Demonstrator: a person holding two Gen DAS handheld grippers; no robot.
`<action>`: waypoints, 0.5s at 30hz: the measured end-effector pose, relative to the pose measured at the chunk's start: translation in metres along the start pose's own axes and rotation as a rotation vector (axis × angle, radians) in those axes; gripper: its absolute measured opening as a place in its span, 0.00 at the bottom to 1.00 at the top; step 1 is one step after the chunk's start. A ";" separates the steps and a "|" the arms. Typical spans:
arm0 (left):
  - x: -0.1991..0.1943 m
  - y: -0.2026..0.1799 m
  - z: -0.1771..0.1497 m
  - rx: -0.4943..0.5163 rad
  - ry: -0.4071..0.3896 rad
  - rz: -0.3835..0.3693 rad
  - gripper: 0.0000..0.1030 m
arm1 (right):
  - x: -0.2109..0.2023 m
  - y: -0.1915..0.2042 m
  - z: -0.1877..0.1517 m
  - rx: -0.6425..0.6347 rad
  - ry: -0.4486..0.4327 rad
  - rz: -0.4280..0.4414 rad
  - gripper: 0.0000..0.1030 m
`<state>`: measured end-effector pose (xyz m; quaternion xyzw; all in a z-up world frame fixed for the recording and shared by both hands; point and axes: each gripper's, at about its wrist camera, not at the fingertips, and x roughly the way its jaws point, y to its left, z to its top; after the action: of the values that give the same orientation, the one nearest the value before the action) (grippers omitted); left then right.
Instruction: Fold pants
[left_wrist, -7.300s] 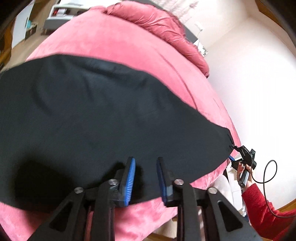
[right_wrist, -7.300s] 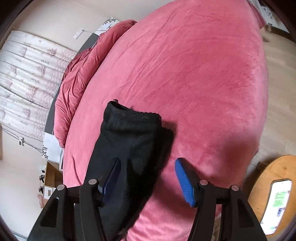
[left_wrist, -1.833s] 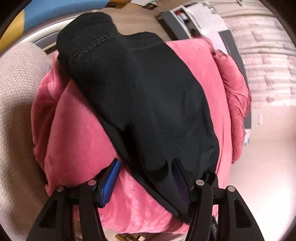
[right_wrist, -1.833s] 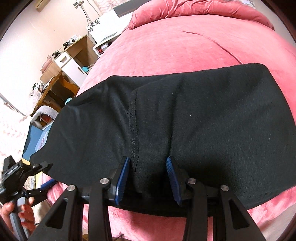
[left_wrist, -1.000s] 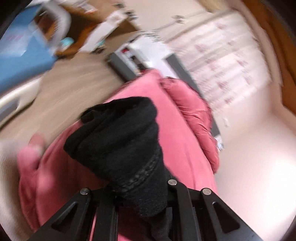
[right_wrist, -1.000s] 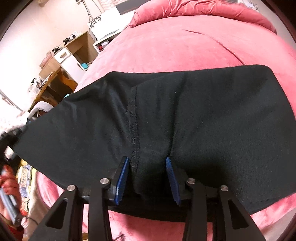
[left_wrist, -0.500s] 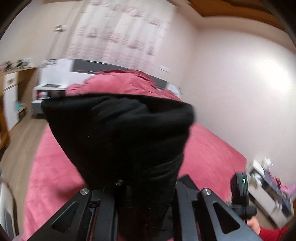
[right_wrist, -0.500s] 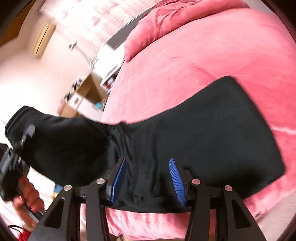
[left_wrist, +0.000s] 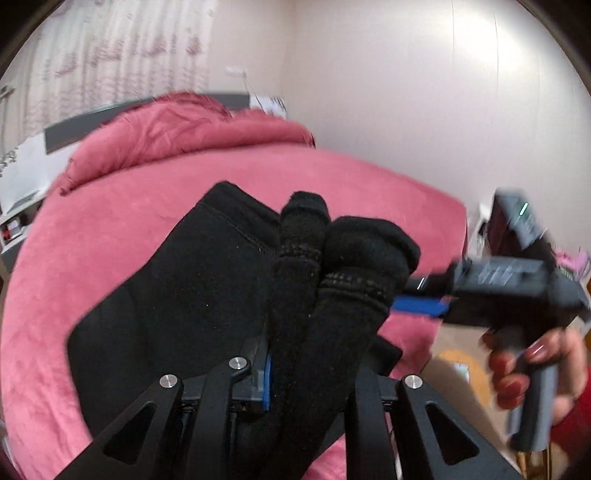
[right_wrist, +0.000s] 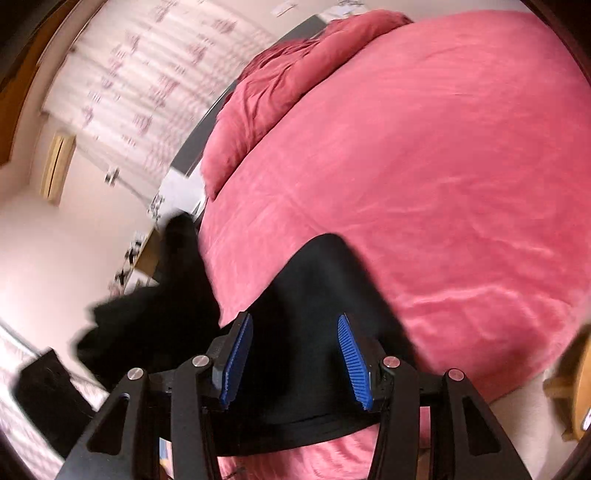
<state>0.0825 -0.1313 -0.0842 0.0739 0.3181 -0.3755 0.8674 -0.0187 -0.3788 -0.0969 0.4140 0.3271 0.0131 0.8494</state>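
The black pants lie partly on the pink bed cover. My left gripper is shut on a bunched end of the pants, whose hemmed cuffs stick up between the jaws, lifted over the flat part. My right gripper is open, its blue pads either side of the pants edge lying on the bed. It also shows in the left wrist view, held by a hand at the right. The lifted end shows blurred at the left of the right wrist view.
A rumpled pink duvet lies at the head of the bed, with a grey headboard and curtains behind. A white wall stands on the right. A wooden table is at the bed's near corner.
My left gripper took hold of the pants end and has swung it up and over toward the right gripper. My right gripper has opened wider and tilted toward the bed head.
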 end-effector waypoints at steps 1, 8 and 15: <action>0.015 -0.004 -0.005 0.014 0.032 0.003 0.14 | -0.002 -0.003 0.000 0.012 -0.002 0.001 0.49; 0.045 -0.048 -0.043 0.160 0.104 0.061 0.16 | 0.005 -0.022 -0.007 0.061 0.059 0.053 0.51; 0.048 -0.055 -0.056 0.173 0.109 0.027 0.29 | 0.047 -0.024 -0.015 0.126 0.135 0.181 0.65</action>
<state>0.0409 -0.1790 -0.1519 0.1731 0.3302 -0.3852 0.8441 0.0037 -0.3699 -0.1464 0.4927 0.3450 0.0970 0.7930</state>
